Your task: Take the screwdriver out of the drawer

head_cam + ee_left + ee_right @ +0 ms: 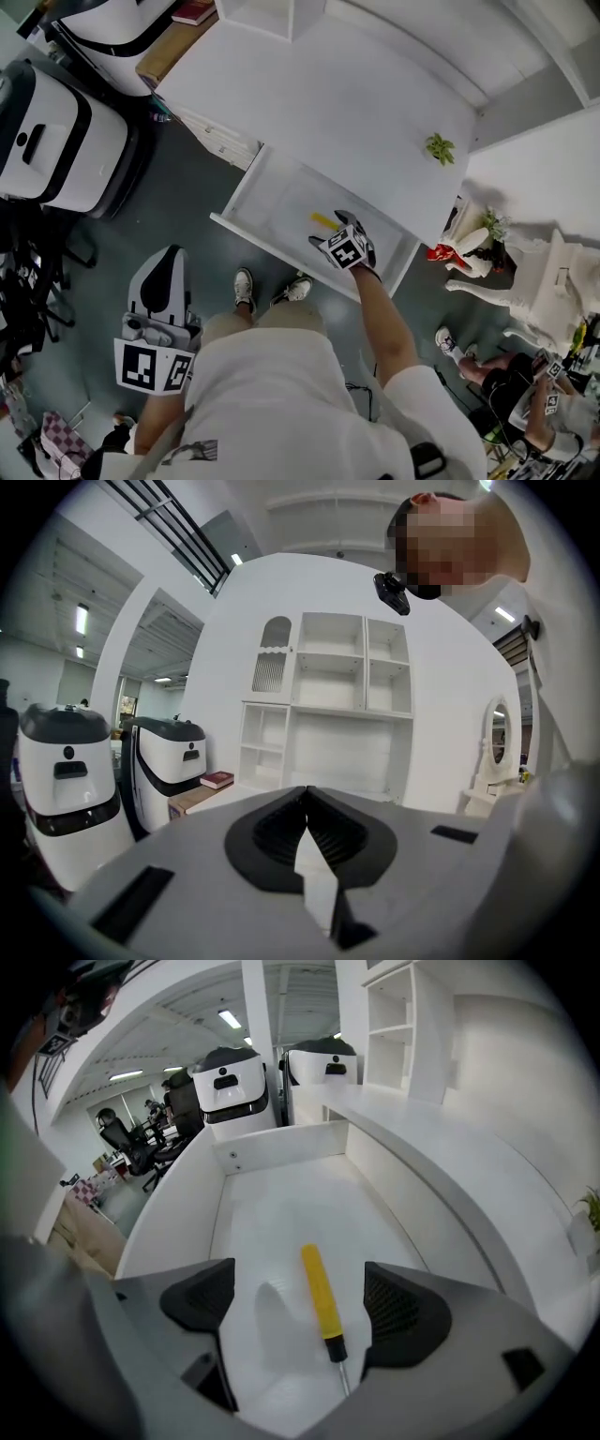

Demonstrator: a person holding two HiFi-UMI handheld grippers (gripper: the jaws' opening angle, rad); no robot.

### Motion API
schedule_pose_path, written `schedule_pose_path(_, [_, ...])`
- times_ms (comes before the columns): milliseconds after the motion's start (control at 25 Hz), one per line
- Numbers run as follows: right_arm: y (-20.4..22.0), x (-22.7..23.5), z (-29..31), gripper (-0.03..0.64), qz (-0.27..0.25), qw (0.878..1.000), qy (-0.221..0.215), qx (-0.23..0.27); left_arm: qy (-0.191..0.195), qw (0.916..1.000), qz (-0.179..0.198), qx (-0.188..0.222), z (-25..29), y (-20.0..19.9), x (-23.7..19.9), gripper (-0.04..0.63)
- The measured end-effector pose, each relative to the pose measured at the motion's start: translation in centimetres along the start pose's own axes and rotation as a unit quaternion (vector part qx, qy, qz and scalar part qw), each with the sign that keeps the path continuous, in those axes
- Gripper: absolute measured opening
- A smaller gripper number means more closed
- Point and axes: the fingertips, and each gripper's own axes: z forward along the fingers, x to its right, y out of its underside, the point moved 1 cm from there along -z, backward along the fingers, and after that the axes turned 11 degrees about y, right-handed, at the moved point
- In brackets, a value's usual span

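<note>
A screwdriver [321, 1298] with a yellow handle and black collar lies flat on the white floor of the pulled-out drawer [272, 1213]. My right gripper [298, 1309] hangs open just above it, one jaw on each side of the handle, not touching. From the head view the screwdriver [324, 221] shows as a yellow streak just beyond the right gripper [339, 231] in the drawer [246, 192]. My left gripper [167, 277] is held low beside the person's left leg, away from the drawer; its jaws [306, 832] are closed together with nothing between them.
White desk top [328, 89] above the drawer carries a small green plant [439, 147]. White machines [56, 141] stand at the left. A white dressing table [534, 291] and another person [525, 394] are at the right. White shelves [328, 705] rise behind the desk.
</note>
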Motion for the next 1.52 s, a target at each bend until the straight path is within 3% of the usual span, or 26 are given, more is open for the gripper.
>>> schedule_pose_path(80, [0.3,0.2,0.7,0.433,-0.014,1.000,-0.003,-0.013,-0.012,0.9999,-0.002,-0.001,-0.8,0.2,-0.3,0.015])
schedule_pose_path(120, [0.3,0.4,1.0,0.396,-0.020,1.000,-0.001,-0.021,-0.018,0.9998,-0.004,-0.001,-1.2,0.3,-0.6,0.015])
schedule_pose_path(160, [0.4,0.5,1.3,0.304,-0.025,0.999,0.001,-0.027,-0.023,0.9997,-0.006,-0.001,-1.5,0.4,-0.9,0.015])
schedule_pose_path(200, [0.5,0.6,1.6,0.280,-0.028,0.999,0.002,-0.032,-0.027,0.9996,-0.007,-0.001,-1.8,0.5,-1.1,0.015])
schedule_pose_path(520, [0.2,0.2,3.7,0.259,-0.068,0.996,-0.004,-0.059,-0.046,0.9987,-0.017,-0.010,-3.4,1.6,-2.6,0.015])
schedule_pose_path(880, [0.7,0.4,4.2,0.168,-0.084,0.993,-0.010,-0.086,-0.054,0.9983,-0.019,-0.013,-4.1,1.6,-3.5,0.015])
schedule_pose_path(1520, [0.9,0.3,4.2,0.136,-0.071,0.992,-0.024,-0.098,-0.040,0.9989,-0.017,-0.019,-3.7,1.5,-4.2,0.015])
